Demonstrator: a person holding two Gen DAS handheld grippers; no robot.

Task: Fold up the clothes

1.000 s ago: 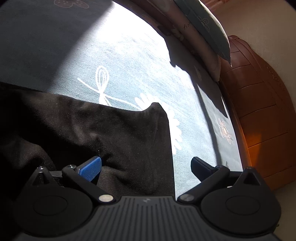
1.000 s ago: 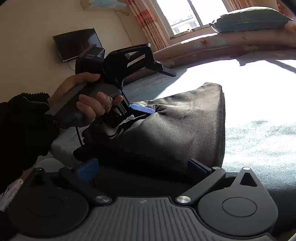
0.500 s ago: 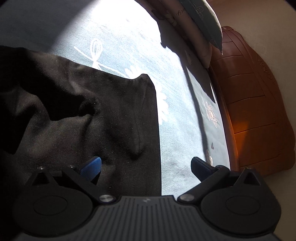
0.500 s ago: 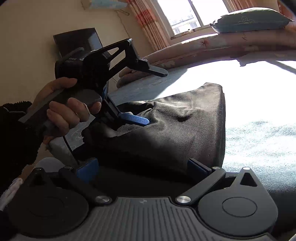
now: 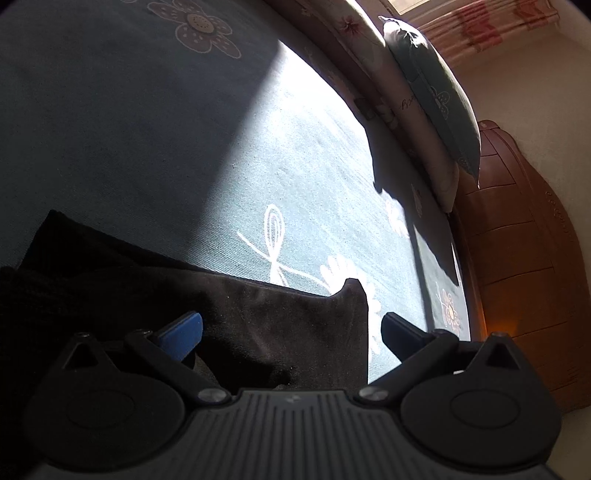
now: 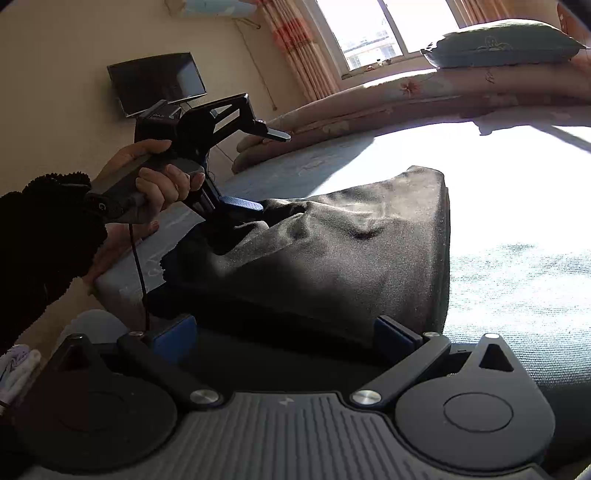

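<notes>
Lying on the bed's teal woven bedspread [image 6: 517, 288], the black, matte, faintly grainy garment [image 6: 332, 251] sits by the bed's near edge, its folded corner reaching toward the sunlit middle. Only the right wrist view shows the left gripper [image 6: 271, 173] from outside: a bare hand [image 6: 155, 184] in a fuzzy black sleeve [image 6: 44, 236] holds its grey handle, the jaws stand wide apart, and the lower blue-padded finger rests at a raised bunch of the cloth while the upper one hangs free above; nothing is clamped. That view also shows a dark wall-mounted screen [image 6: 157, 86], a bright window [image 6: 388, 29] with a striped curtain, and a grey-green pillow [image 6: 502, 44] stacked on rolled floral quilts.

The left wrist view shows instead the bedspread's white flower-and-loop print [image 5: 275, 243], half in shade and half in hard sun, the garment's pointed corner [image 5: 352, 286], and a glossy orange-brown wooden headboard [image 5: 517, 277] at the bed's far edge. There the left gripper's blue fingers [image 5: 181, 332] straddle the cloth, released.

The right gripper [image 6: 286, 332] is spread wide too, its fingers either side of the garment's near hem, gripping nothing.
</notes>
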